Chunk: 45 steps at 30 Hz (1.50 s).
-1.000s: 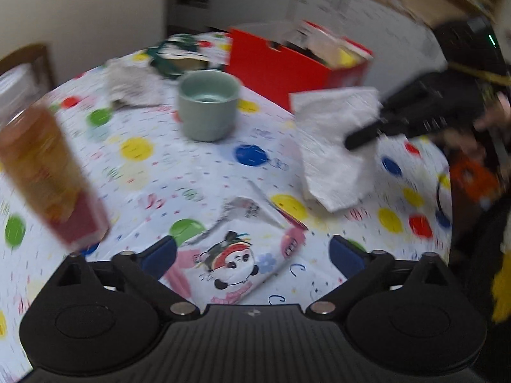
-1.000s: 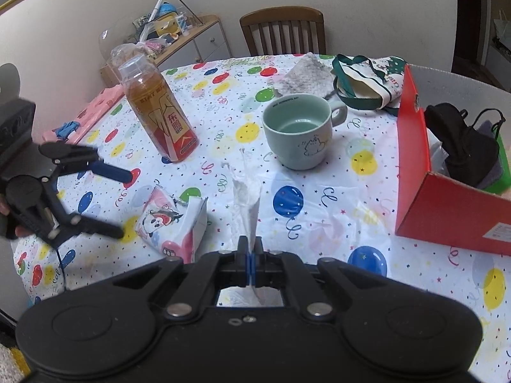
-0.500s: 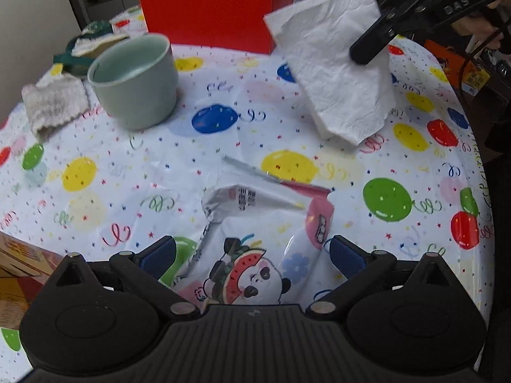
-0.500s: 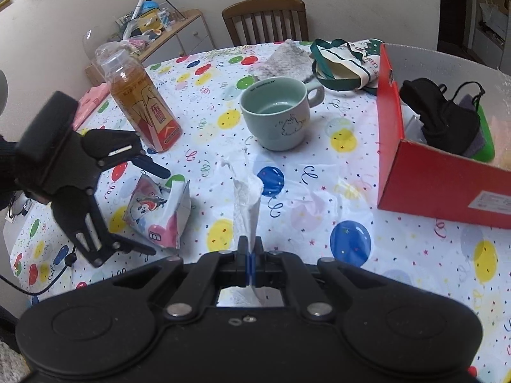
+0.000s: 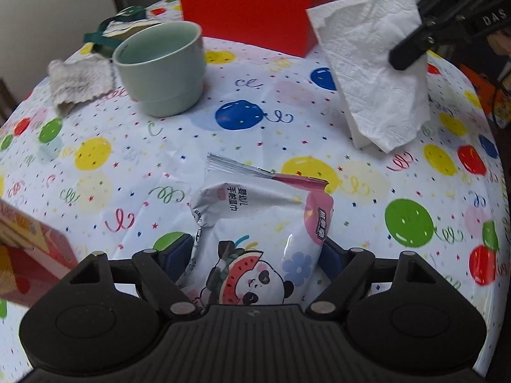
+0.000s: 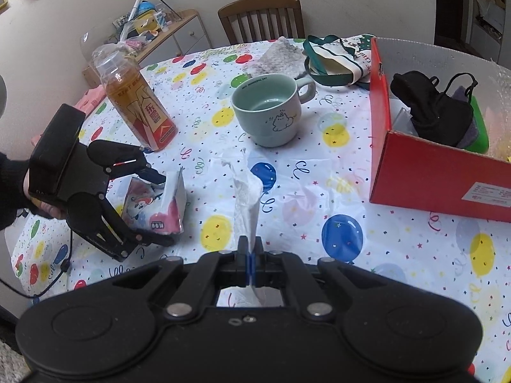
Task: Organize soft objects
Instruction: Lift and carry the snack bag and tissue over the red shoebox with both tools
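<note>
A panda-print wipes pack lies on the balloon tablecloth. My left gripper has its blue pads pressed on both sides of the pack; it also shows in the right wrist view around the pack. My right gripper is shut on a white tissue that stands up from its jaws. In the left wrist view the tissue hangs above the table from the right gripper.
A red box at the right holds black and green soft items. A green mug, a tea bottle, a grey cloth and a green-strapped bag stand on the table. A chair is behind.
My left gripper moved forward over the wipes pack and closed its pads onto it. My right gripper keeps holding the tissue, shifted slightly.
</note>
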Available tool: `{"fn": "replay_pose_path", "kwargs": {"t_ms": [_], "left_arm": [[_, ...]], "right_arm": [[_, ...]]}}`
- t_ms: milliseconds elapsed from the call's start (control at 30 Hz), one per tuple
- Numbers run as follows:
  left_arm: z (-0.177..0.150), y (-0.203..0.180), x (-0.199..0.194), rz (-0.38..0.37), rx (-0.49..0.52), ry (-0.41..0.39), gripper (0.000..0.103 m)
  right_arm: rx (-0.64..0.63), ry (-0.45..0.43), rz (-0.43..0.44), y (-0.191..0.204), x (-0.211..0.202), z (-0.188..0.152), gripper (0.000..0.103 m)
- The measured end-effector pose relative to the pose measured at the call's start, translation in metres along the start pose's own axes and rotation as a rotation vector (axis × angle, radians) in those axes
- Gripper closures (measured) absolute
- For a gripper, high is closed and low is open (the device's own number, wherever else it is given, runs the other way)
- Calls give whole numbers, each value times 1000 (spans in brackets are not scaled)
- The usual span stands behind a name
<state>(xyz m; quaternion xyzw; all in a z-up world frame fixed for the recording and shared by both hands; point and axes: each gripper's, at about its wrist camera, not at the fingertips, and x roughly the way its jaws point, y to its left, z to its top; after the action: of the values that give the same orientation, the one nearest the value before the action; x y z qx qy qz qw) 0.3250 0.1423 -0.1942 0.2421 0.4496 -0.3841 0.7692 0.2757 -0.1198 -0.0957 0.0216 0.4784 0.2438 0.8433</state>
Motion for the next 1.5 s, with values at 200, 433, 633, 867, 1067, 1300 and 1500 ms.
{"fn": "replay_pose_path", "kwargs": {"t_ms": [200,433,633,867,1067,1300,1500], "left_arm": [[2,-2,-5,74,-221,-14,24],[12,-8,-13,147,-458,-42,42],[37,-21,-26,187,-582,-69,44],[106,-46,-43,241,-621,-124,44],[173,-66,-47,245,-604,-190,44],[246,-75,-45,240,-578,-243,44],[296,-73,-28,251,-575,-261,44]], "right_arm": [[3,-11,8,-9,-5,0,102],[28,-51,34,-33,-20,3,103],[25,-83,65,-57,-41,9,103],[28,-141,84,-97,-75,22,103],[20,-216,87,-136,-106,42,103],[40,-286,74,-182,-129,69,103],[48,-290,48,-215,-133,80,103]]}}
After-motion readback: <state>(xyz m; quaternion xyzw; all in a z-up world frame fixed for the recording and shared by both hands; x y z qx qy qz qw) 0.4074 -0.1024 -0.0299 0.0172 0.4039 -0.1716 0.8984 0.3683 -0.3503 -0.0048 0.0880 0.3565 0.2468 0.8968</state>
